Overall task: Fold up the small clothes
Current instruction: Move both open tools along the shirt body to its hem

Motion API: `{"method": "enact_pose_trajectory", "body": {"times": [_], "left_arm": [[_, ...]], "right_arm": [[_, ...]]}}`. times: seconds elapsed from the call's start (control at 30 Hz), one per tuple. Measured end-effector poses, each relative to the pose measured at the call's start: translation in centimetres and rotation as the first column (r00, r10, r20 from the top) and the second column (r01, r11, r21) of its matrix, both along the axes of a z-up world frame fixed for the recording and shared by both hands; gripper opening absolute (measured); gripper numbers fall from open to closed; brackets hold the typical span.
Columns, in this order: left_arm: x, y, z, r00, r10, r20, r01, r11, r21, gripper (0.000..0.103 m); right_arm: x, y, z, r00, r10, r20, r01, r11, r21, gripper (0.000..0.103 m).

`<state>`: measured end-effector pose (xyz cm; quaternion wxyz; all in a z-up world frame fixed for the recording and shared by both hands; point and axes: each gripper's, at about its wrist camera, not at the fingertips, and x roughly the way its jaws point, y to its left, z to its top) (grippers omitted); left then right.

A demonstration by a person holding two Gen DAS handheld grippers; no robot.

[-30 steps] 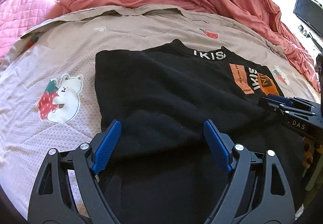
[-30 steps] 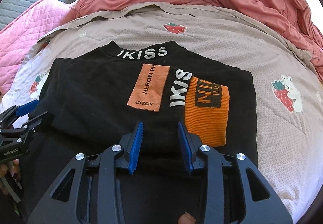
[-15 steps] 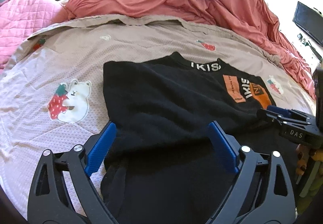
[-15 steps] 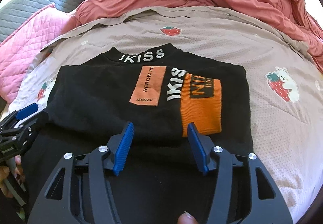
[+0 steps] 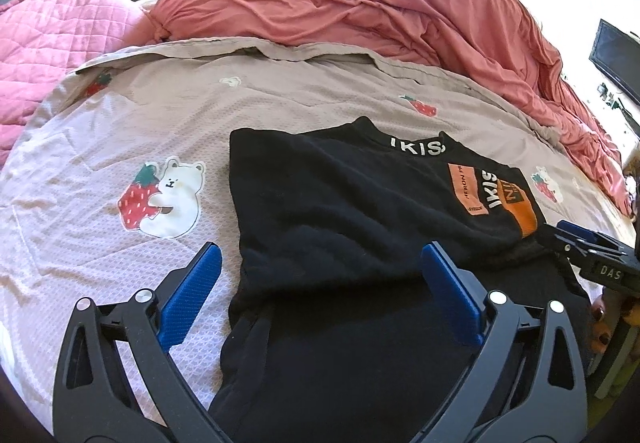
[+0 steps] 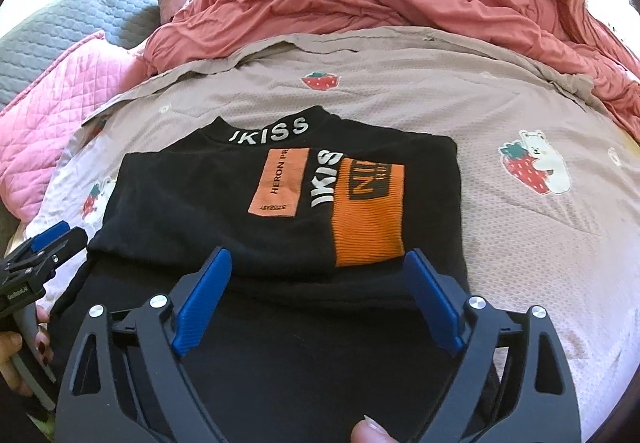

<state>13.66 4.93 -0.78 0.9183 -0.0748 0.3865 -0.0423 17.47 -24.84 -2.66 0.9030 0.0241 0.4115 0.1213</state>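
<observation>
A black sweater (image 5: 340,211) with orange patches and white "IKISS" lettering lies on the bed, its sides folded in, its lower part flat toward me. It also shows in the right wrist view (image 6: 224,203). My left gripper (image 5: 320,267) is open and empty, just above the sweater's lower left part. My right gripper (image 6: 318,275) is open and empty, above the sweater's lower middle below the orange patch (image 6: 366,221). Each gripper shows at the edge of the other's view: the right (image 5: 584,243), the left (image 6: 48,243).
The sweater lies on a taupe blanket (image 5: 280,95) printed with strawberries and bears. A rumpled red duvet (image 5: 360,15) is heaped behind it, a pink quilted pillow (image 5: 60,23) at the back left. A dark screen (image 5: 616,59) stands at far right.
Both grippers have drawn back toward me from the sweater. The right gripper's jaws have opened wide. The sweater has not moved.
</observation>
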Motion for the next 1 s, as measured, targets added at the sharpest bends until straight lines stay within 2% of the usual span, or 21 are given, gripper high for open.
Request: {"method": "enact_pose_trajectory", "body": {"times": [0.23,0.63,1.0], "left_arm": [[-1.1,0.3,-0.1,1.000,0.020,0.005,-0.020,1.000,0.010,0.093],[-3.6,0.6,0.2,0.997,0.061,0.038,-0.064,0.994,0.087,0.093],[-6.4,0.7,0.3,0.996,0.081,0.030,-0.084,0.991,0.109,0.093]], "right_arm": [[-1.3,-1.5,0.8,1.000,-0.017,0.017,0.017,1.000,0.022,0.092],[-3.4,-4.3,1.6,0.999,-0.040,0.029,0.039,0.999,0.027,0.093],[-5.6,-5.5,1.8,0.999,-0.037,0.022,0.036,0.999,0.030,0.093]]}}
